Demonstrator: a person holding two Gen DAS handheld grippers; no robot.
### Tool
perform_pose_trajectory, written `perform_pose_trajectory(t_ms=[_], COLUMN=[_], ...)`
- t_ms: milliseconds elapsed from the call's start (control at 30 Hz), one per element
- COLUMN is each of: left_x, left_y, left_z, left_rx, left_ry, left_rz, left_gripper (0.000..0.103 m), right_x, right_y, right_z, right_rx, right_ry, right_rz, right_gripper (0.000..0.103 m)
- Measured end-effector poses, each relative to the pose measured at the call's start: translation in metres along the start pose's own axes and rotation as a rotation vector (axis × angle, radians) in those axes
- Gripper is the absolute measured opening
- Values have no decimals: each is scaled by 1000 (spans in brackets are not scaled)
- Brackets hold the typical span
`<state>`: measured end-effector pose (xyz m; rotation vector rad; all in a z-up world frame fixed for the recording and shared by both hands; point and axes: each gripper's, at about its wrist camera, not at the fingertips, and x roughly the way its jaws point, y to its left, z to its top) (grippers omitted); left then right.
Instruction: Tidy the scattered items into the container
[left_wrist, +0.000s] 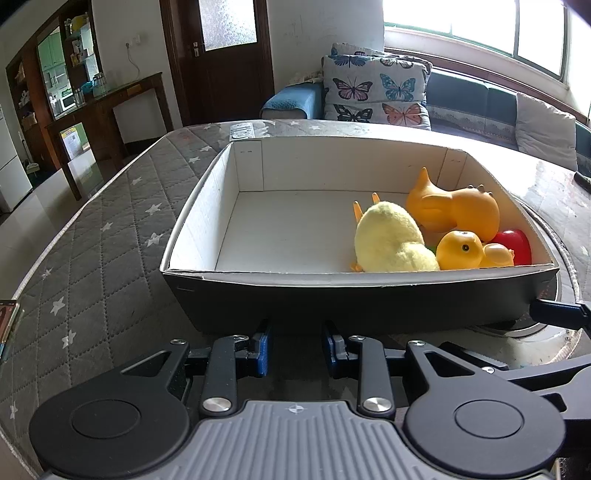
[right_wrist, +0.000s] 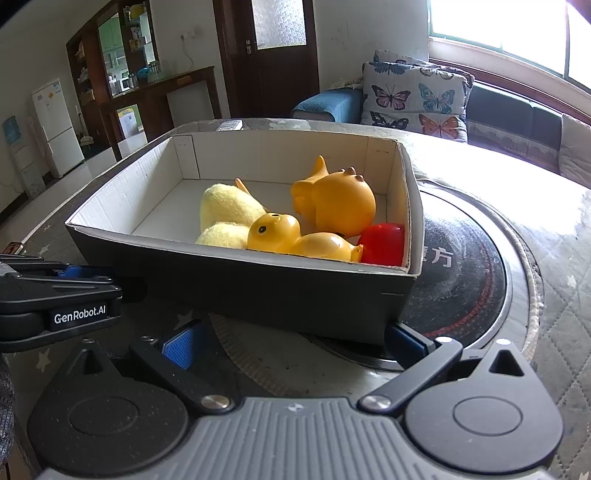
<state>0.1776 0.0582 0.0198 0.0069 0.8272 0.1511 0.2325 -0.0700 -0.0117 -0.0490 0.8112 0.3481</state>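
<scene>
A dark cardboard box (left_wrist: 354, 299) (right_wrist: 236, 284) with a white inside stands on the quilted table. In its right part lie a pale yellow plush chick (left_wrist: 391, 240) (right_wrist: 229, 210), an orange rubber animal (left_wrist: 458, 210) (right_wrist: 340, 206), a yellow rubber duck (left_wrist: 465, 251) (right_wrist: 288, 236) and a red ball-like toy (left_wrist: 515, 245) (right_wrist: 382, 243). My left gripper (left_wrist: 297, 347) hovers just before the box's near wall, partly open with a narrow gap and empty. My right gripper (right_wrist: 291, 343) is wide open and empty near the box's near right corner. The left gripper also shows in the right wrist view (right_wrist: 66, 291).
A round black hotplate (right_wrist: 458, 273) lies under the box's right end. The grey star-patterned table cover (left_wrist: 96, 258) stretches left. A sofa with butterfly cushions (left_wrist: 376, 92) stands behind the table. A remote (left_wrist: 242, 132) lies at the far table edge.
</scene>
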Motion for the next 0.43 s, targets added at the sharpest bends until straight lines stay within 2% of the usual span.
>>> perform_pose_trajectory(t_ms=[433], left_x=[2], left_y=[1], left_z=[0], left_rx=[-17], left_ry=[5], left_rz=[6], left_gripper=[31], right_x=[2], right_y=[-1], right_z=[1], right_rx=[7], right_ry=[5], right_rz=[3], right_gripper=[103])
